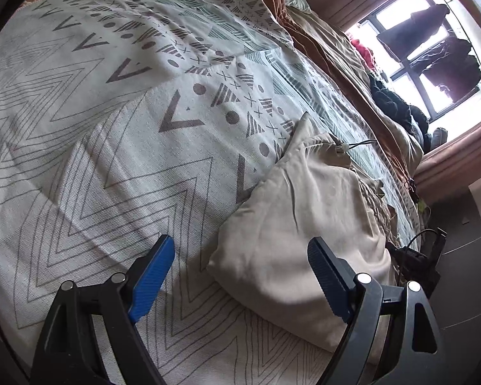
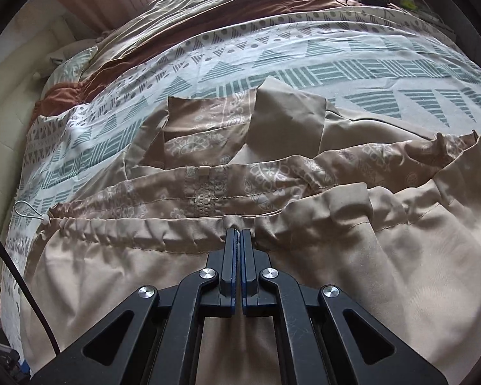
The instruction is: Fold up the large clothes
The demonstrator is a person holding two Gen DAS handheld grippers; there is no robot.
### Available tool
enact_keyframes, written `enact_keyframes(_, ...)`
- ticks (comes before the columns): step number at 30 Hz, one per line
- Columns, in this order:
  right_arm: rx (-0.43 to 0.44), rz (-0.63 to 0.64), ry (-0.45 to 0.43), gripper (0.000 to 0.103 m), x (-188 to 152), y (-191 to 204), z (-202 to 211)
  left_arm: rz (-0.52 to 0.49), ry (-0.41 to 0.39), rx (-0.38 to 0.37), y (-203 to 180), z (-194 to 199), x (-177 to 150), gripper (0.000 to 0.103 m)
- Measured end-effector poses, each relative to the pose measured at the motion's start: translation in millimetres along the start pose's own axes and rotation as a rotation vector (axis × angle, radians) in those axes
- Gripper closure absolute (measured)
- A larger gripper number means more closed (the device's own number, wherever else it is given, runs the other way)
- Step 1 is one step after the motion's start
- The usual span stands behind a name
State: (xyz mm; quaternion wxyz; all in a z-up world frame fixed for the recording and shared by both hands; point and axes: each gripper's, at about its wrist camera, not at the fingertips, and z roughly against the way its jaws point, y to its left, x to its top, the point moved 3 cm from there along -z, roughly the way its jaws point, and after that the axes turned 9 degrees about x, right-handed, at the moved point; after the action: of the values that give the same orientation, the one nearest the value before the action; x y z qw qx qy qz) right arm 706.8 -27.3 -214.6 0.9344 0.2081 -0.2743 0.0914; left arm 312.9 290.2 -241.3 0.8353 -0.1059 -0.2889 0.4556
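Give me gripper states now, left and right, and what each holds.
Left gripper: open, holding nothing, poised over the beige jacket.
Right gripper: closed, fingers pinching the jacket's gathered hem.

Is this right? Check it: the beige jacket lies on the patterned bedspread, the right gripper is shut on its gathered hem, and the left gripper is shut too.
Not quite. The left gripper is open, its blue pads wide apart above the beige jacket, as the left wrist view shows. The rest holds: the jacket lies on the patterned bedspread, and the right gripper is shut on the gathered hem.
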Motion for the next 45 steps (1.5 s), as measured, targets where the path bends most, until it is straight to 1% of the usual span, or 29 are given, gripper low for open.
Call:
enact_keyframes(6, -0.001, -0.009, -0.005, 0.103, 0.1, -1.6, -3.1, 0.011, 0.014, -0.031, 3.8, 2.6, -7.2, 0.025)
enact_keyframes(7, 0.003, -0.014, -0.005, 0.103, -0.3, -2.3, -2.5, 0.019, 0.021, -0.049, 4.1, 2.8, -8.0, 0.027)
enact_keyframes(8, 0.008, -0.018, -0.006, 0.103, -0.5, -3.1, -1.9, 0.029, 0.031, -0.066, 5.1, 2.3, -8.8, 0.032)
enact_keyframes(9, 0.012, -0.023, -0.006, 0.103, -1.2, -3.7, -1.2, 0.041, 0.041, -0.083, 6.3, 1.4, -9.9, 0.035)
enact_keyframes(10, 0.019, -0.029, -0.006, 0.103, -1.3, -5.1, -1.6, 0.049, 0.047, -0.092, 6.4, 0.4, -10.1, 0.035)
enact_keyframes(14, 0.03, -0.034, -0.005, 0.103, -2.4, -6.6, 0.2, 0.097, 0.098, -0.171, 2.9, -8.0, -15.9, 0.035)
enact_keyframes(17, 0.022, -0.021, -0.005, 0.103, -3.4, -5.0, -0.1, 0.089, 0.106, -0.163, -8.1, -14.3, -16.8, 0.035)
enact_keyframes(21, 0.023, -0.023, -0.005, 0.103, -2.7, -5.1, -0.9, 0.106, 0.112, -0.169, -15.0, -26.3, -9.7, 0.035)
enact_keyframes(25, 0.025, -0.029, -0.011, 0.103, -3.4, -5.2, -0.9, 0.072, 0.076, -0.151, -25.3, -24.9, -4.4, 0.035)
enact_keyframes(26, 0.022, -0.026, -0.012, 0.103, -3.6, -4.5, -0.6, 0.061, 0.058, -0.161, -28.0, -20.7, -4.7, 0.038)
enact_keyframes(27, 0.019, -0.022, -0.012, 0.103, -4.0, -4.0, -0.4, 0.047, 0.038, -0.177, -30.8, -15.2, -4.9, 0.044)
enact_keyframes(28, 0.018, -0.02, -0.014, 0.103, -4.4, -3.3, -0.1, 0.037, 0.024, -0.187, -32.3, -11.5, -4.9, 0.047)
enact_keyframes(29, 0.018, -0.02, -0.016, 0.103, -4.8, -2.9, 0.3, 0.024, 0.005, -0.208, -34.7, -6.1, -5.1, 0.048)
enact_keyframes(32, 0.024, -0.022, -0.017, 0.103, -5.2, -3.0, 1.4, -0.003, -0.02, -0.254, -38.9, 3.2, -6.0, 0.048)
enact_keyframes(35, 0.028, -0.023, -0.016, 0.103, -5.3, -3.7, 1.7, -0.025, -0.006, -0.223, -37.4, 0.8, -7.1, 0.048)
enact_keyframes(37, 0.028, -0.023, -0.015, 0.103, -4.7, -4.4, 1.4, -0.027, 0.038, -0.189, -35.0, -8.5, -9.6, 0.048)
enact_keyframes(39, 0.025, -0.019, -0.016, 0.103, -4.6, -4.5, 1.6, -0.006, 0.106, -0.189, -32.9, -20.4, -14.5, 0.048)
enact_keyframes(40, 0.022, -0.015, -0.016, 0.103, -4.9, -4.3, 1.5, -0.005, 0.125, -0.183, -32.9, -23.5, -17.0, 0.048)
enact_keyframes(41, 0.019, -0.011, -0.016, 0.103, -4.8, -3.5, 1.4, -0.009, 0.132, -0.174, -34.0, -25.1, -17.9, 0.048)
enact_keyframes(45, 0.01, -0.003, -0.013, 0.103, -4.3, -1.8, -0.1, -0.007, 0.115, -0.15, -38.9, -29.9, -10.4, 0.048)
